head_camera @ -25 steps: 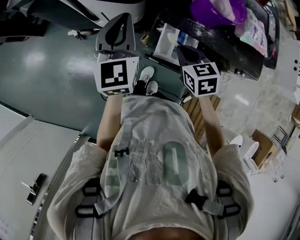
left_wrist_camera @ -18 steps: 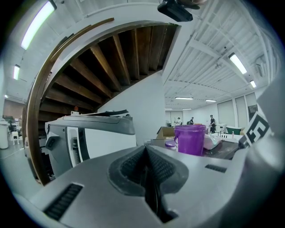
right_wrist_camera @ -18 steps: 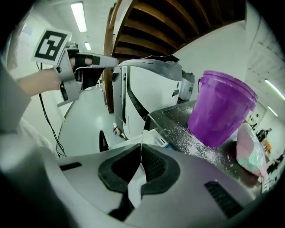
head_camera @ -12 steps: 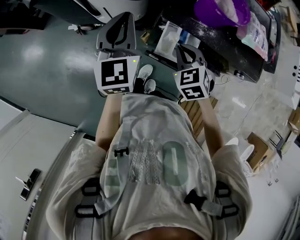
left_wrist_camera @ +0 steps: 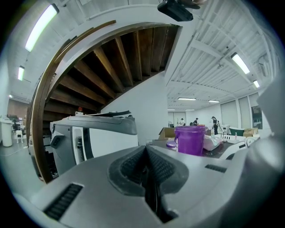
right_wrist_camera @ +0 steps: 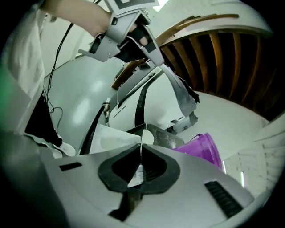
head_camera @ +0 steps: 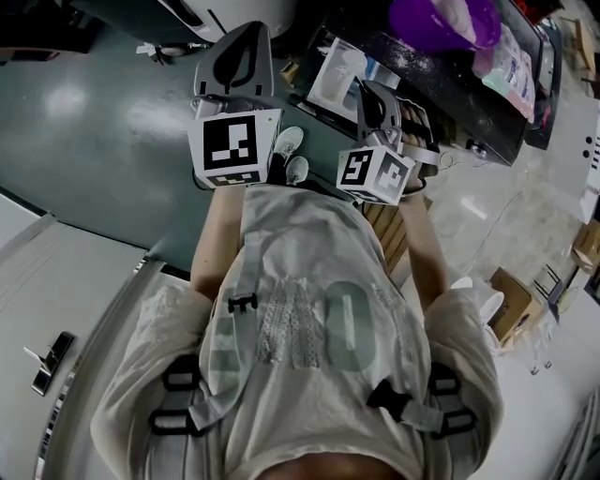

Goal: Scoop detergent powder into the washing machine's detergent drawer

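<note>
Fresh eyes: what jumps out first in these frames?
The purple tub on the dark, powder-dusted counter, top right of the head view. Nearer the person, both marker-cubed grippers: left gripper shut and empty, right gripper pinching a thin white piece.

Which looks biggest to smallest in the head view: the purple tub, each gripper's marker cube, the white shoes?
1. Left gripper's marker cube.
2. Right gripper's marker cube.
3. Pair of white shoes.
Purple tub: about the left cube's size, but cut by the top edge and farther off, so unranked.
</note>
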